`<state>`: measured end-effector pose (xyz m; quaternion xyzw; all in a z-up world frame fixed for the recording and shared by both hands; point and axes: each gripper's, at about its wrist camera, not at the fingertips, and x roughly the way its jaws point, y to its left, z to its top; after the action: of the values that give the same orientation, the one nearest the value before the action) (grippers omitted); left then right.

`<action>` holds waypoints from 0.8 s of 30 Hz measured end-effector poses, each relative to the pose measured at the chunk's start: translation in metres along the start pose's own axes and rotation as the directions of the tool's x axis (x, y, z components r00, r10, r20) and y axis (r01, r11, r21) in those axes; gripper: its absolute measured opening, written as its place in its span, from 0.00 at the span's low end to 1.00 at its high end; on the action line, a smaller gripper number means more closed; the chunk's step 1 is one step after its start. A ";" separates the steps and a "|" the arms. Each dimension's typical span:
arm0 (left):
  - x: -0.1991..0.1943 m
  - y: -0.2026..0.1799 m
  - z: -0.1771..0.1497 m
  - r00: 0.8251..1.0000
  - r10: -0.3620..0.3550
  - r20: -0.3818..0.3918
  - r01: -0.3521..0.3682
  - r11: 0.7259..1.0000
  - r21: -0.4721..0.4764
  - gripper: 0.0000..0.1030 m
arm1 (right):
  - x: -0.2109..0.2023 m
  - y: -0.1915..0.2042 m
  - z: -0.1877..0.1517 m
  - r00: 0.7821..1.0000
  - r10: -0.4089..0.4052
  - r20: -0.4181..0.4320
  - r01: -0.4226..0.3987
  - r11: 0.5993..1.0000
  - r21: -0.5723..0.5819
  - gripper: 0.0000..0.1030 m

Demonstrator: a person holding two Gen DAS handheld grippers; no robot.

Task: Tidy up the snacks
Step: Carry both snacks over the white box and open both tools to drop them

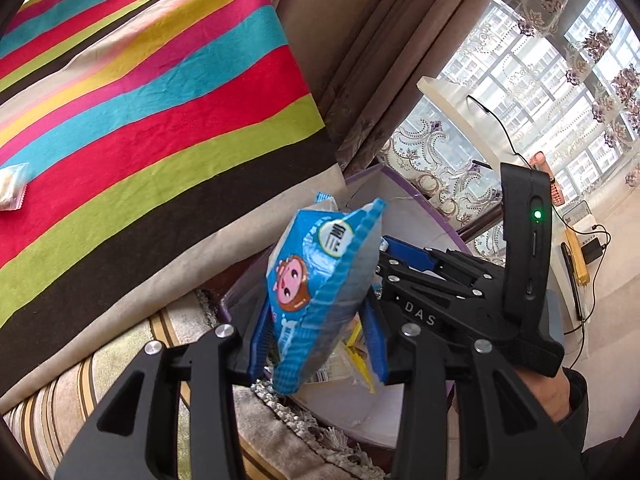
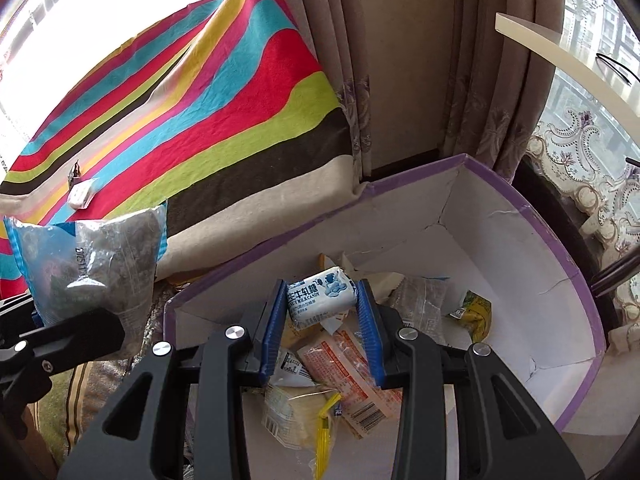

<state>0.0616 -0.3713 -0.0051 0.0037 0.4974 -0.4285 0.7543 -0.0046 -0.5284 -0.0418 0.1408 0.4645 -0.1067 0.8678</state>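
Two grippers: each is closed on a snack, both held at the purple-edged box.
Striped cloth (image 1: 160, 92): bands of red, teal, yellow, pink, green and brown, spread over a raised surface that fills the upper left of both views.
Curtains (image 2: 400, 60): beige folds hanging behind the cloth, with a patterned lace panel (image 1: 440, 160) over the window to the right.
Box (image 2: 552, 240): white inside, purple along the rim, its inner walls creased and cracked; it sits just beside the cloth's cream edge.
Snacks in the box (image 2: 348, 376): a loose heap on the floor of the box, among them an orange-and-white printed wrapper, clear packets and a yellow-green packet (image 2: 474, 312) near the far wall.
Left gripper (image 1: 316, 344): its blue pads press on the lower part of a blue packet (image 1: 316, 280) bearing a cartoon face; the packet stands upright and is off the cloth.
Blue packet from the right wrist view: its silvery back shows at the left, outside the box's near-left corner.
Right gripper (image 2: 323, 328): clamped on a small white milk candy (image 2: 320, 296) with blue print, held crosswise between the pads, above the heap inside the box.
Small white packet (image 2: 82, 196): lying on the striped cloth, well apart from both grippers.
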 end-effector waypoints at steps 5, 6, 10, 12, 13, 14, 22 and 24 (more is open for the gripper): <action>-0.001 -0.004 0.000 1.000 -0.018 0.008 0.018 1.000 0.016 0.60 | -0.001 -0.006 0.002 1.000 -0.022 -0.006 0.022 1.000 0.013 0.37; -0.001 -0.005 0.000 1.000 -0.018 0.010 0.018 1.000 0.019 0.62 | 0.001 -0.006 0.002 1.000 -0.018 -0.006 0.018 1.000 0.016 0.38; -0.001 -0.002 0.001 1.000 -0.019 0.010 0.019 1.000 0.002 0.64 | 0.000 -0.004 0.003 1.000 -0.013 -0.004 0.013 1.000 0.013 0.44; -0.002 0.000 0.000 1.000 -0.021 0.012 0.021 1.000 -0.009 0.64 | 0.000 -0.002 0.003 1.000 -0.012 -0.005 0.012 1.000 0.012 0.44; -0.002 0.002 0.000 1.000 -0.021 0.013 0.021 1.000 -0.013 0.64 | 0.000 -0.001 0.003 1.000 -0.012 -0.007 0.012 1.000 0.011 0.44; -0.003 0.002 -0.001 1.000 -0.022 0.013 0.022 1.000 -0.016 0.64 | 0.001 -0.001 0.003 1.000 -0.011 -0.009 0.011 1.000 0.010 0.44; -0.008 0.010 -0.002 1.000 -0.008 0.023 0.009 0.999 -0.048 0.64 | 0.000 0.004 0.002 1.000 -0.008 -0.014 0.008 1.000 0.001 0.44; -0.010 0.014 -0.001 1.000 0.001 0.027 0.001 0.998 -0.060 0.64 | 0.000 0.006 0.002 1.000 -0.008 -0.015 0.008 1.000 -0.002 0.45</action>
<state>0.0686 -0.3559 -0.0043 -0.0244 0.4998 -0.4134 0.7607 -0.0015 -0.5238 -0.0399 0.1387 0.4718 -0.1088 0.8639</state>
